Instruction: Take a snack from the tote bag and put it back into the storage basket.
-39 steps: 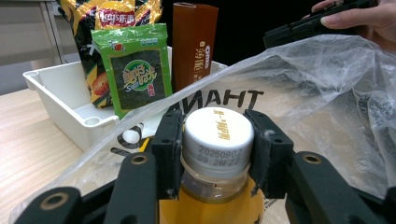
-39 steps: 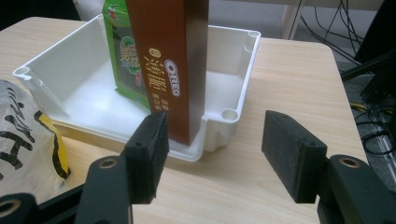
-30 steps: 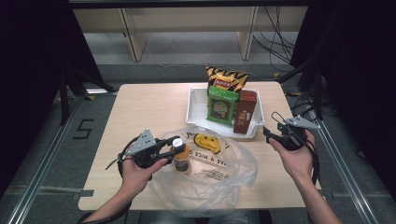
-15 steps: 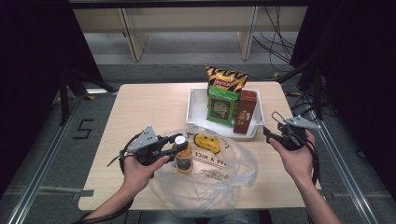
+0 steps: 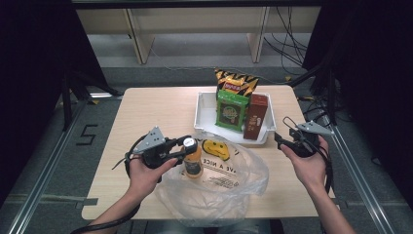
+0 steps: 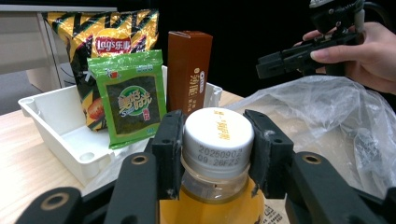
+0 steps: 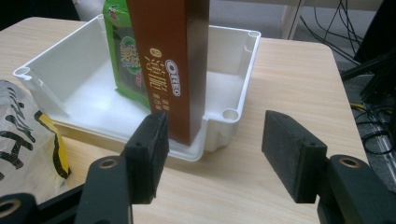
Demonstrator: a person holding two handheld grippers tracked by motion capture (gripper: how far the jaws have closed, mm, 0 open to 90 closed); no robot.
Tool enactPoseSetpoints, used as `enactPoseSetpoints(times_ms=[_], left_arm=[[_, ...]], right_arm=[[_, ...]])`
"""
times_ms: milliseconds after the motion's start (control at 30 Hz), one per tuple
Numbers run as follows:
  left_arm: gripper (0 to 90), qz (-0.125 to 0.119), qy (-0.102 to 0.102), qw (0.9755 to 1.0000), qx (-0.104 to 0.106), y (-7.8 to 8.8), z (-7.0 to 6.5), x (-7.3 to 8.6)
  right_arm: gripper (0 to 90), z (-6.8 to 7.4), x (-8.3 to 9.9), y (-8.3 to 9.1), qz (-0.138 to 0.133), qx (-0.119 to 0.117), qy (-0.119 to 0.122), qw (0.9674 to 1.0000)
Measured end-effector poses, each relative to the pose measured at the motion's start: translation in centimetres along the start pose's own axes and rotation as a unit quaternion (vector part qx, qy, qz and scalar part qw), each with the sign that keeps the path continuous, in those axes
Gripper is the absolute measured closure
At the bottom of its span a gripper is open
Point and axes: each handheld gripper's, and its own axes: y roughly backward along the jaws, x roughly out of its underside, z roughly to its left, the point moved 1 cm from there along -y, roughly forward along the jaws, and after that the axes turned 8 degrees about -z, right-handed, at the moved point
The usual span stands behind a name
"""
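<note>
Left gripper (image 5: pixel 187 146) is clamping its fingers (image 6: pixel 169 149) on the white cap of an orange-juice plastic bottle (image 5: pixel 193 163), which is standing upright at the mouth of a clear plastic bag with a yellow smiley print (image 5: pixel 229 175) on the light wooden desk (image 5: pixel 160 107). Right gripper (image 5: pixel 278 139) is hovering with fingers (image 7: pixel 149 156) spread wide and gripping nothing, just beside the white plastic tray (image 5: pixel 207 105) that is holding a brown Oreo box (image 5: pixel 256 116), a green seaweed packet (image 5: pixel 231 109) and a yellow chip bag (image 5: pixel 236 83).
</note>
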Motion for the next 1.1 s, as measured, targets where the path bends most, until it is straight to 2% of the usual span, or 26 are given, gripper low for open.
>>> enactPoseSetpoints(times_ms=[300, 367, 467, 567, 767, 833, 1100], left_arm=[[58.8, -0.006, -0.003, 1.0, 0.003, -0.3, 0.1, -1.2], [58.8, -0.01, -0.002, 0.9999, 0.005, -0.5, 0.1, -1.4], [58.8, -0.012, -0.006, 0.9999, 0.005, -0.7, 0.2, -1.9], [58.8, -0.016, -0.005, 0.9998, 0.006, -0.9, 0.3, -2.3], [58.8, -0.022, -0.011, 0.9997, 0.009, -1.3, 0.4, -3.3], [58.8, -0.022, -0.013, 0.9996, 0.009, -1.4, 0.4, -3.5], [58.9, -0.028, -0.021, 0.9993, 0.015, -2.0, 0.3, -4.7]], right_arm=[[41.6, -0.1, 0.0, 0.0, 0.0, -0.001, 0.0, 1.0], [41.6, 0.2, 0.1, 0.1, 0.003, 0.002, -0.018, 0.9998], [41.6, 0.0, 0.1, -0.1, 0.0, 0.003, -0.001, 1.0], [41.5, 0.0, 0.1, 0.0, 0.001, 0.004, -0.002, 1.0], [41.5, 0.0, 0.1, 0.1, 0.002, 0.004, -0.009, 1.0], [41.5, 0.1, 0.1, 0.1, 0.006, 0.005, -0.018, 0.9998], [41.4, 0.1, 0.2, 0.1, 0.006, 0.005, -0.02, 0.9998]])
